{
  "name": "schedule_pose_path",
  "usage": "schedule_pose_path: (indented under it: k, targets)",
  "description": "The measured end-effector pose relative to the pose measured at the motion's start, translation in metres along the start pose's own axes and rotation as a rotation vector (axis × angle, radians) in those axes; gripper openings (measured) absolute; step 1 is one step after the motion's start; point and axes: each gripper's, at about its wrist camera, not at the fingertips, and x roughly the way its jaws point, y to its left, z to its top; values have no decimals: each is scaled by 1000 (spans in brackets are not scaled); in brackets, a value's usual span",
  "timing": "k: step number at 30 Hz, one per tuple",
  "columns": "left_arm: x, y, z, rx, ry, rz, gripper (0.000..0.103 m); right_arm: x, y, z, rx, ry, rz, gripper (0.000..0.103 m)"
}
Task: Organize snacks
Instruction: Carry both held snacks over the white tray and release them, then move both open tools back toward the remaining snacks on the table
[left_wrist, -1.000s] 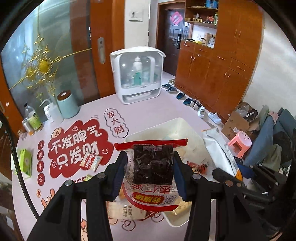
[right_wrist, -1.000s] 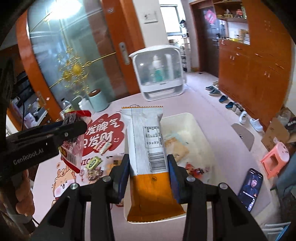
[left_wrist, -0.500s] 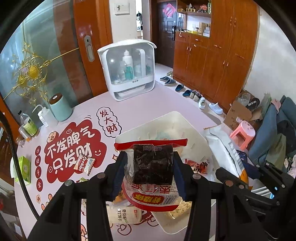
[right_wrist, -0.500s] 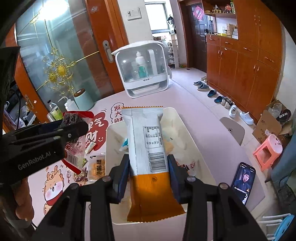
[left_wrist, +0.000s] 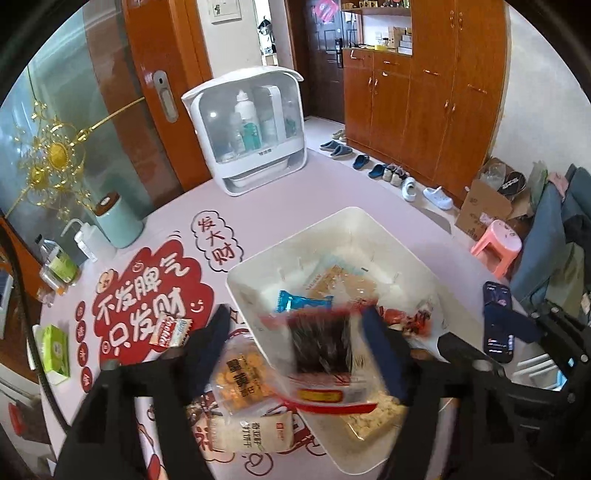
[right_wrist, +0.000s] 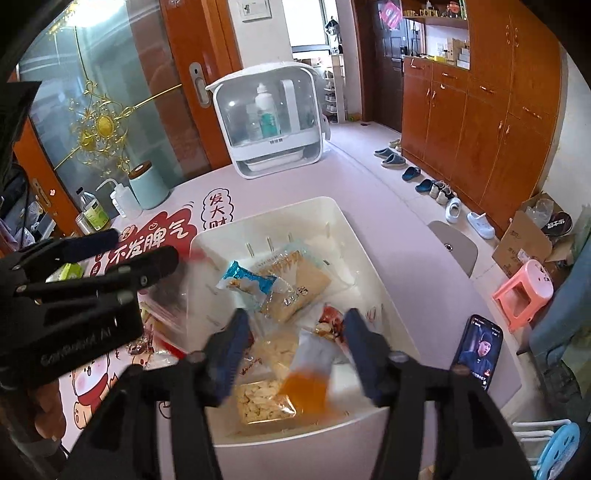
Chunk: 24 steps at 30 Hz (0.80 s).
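Left wrist view: left gripper (left_wrist: 295, 332) with jaws just spread wide, no longer pinching; red-trimmed clear snack bag (left_wrist: 321, 354) blurred between the fingers, touching neither pad clearly, over the near left corner of the white bin (left_wrist: 402, 243). Inside the bin, a blue-wrapped snack (left_wrist: 303, 301) and a tan packet (left_wrist: 340, 277); outside its left wall, an orange cracker bag (left_wrist: 240, 376) and a pale biscuit pack (left_wrist: 255, 432) on the pink printed tablecloth (left_wrist: 155, 302). Open cloth toward the far side up to the white storage cabinet (left_wrist: 255, 133); phone (left_wrist: 498, 321) near the table's right edge. Right wrist view: right gripper (right_wrist: 295, 332) also just opened, jaws apart; white-and-orange packet (right_wrist: 310, 373) blurred between them, clear of both pads, low over the bin's near end above a clear bag of pale crackers (right_wrist: 262, 402). Bin's near rim just under the fingers; left gripper's black body at the left, beside the bin's left wall. Bare table right of the bin as far as the phone.
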Motion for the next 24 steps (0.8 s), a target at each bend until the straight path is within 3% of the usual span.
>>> schedule_pose_path:
  k: [24]
  targets:
    - [-23,52,-36,-98,8,88,88,-2,31,0,-53,13,21,62]
